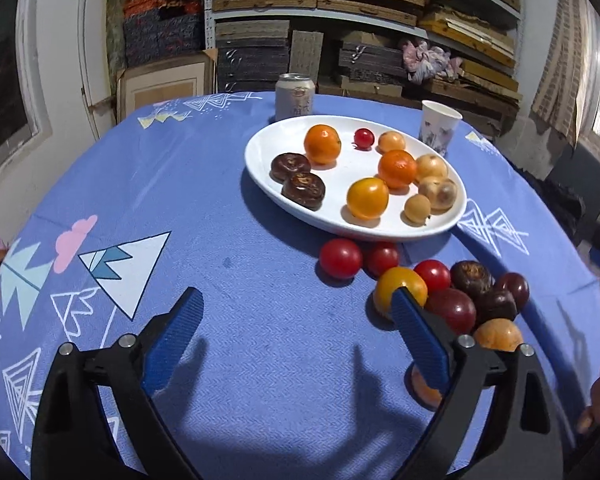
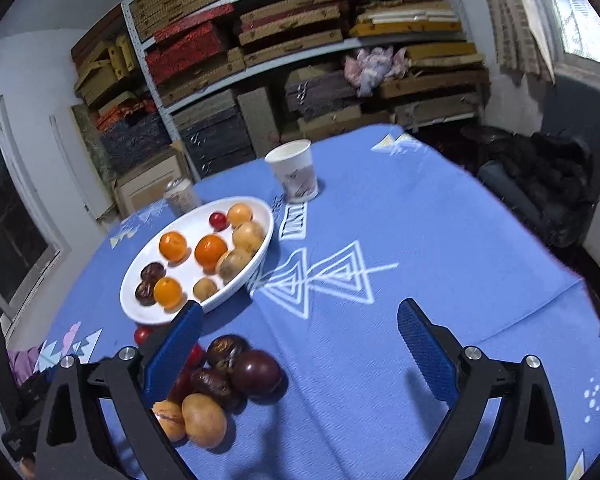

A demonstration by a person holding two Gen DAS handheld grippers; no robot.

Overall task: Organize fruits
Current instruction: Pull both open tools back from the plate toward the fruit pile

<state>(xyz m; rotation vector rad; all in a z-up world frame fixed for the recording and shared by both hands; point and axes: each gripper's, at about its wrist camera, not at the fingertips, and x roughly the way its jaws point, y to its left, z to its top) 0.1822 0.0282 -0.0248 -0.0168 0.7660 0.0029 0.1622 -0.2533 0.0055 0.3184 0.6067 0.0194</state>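
Hovering with both claws spread wide and empty: left gripper (image 1: 296, 304) over bare cloth, loose fruit pile (image 1: 456, 292) off to its right, touching or just behind the right finger. Sitting left of right gripper (image 2: 300, 316) too, pile (image 2: 224, 376) beside its left finger, white plate (image 1: 260, 168) beyond. Probably closer to left, hard to call through fisheye.

Gripper: right gripper (image 2: 300, 344) is seen at the bottom, jaws spread wide, nothing between.
Plate: white plate (image 2: 140, 304), left of centre, filled with fruit.
Loose fruit: pile (image 2: 220, 384) at lower left.
Cup: paper cup (image 2: 294, 172), upper centre.
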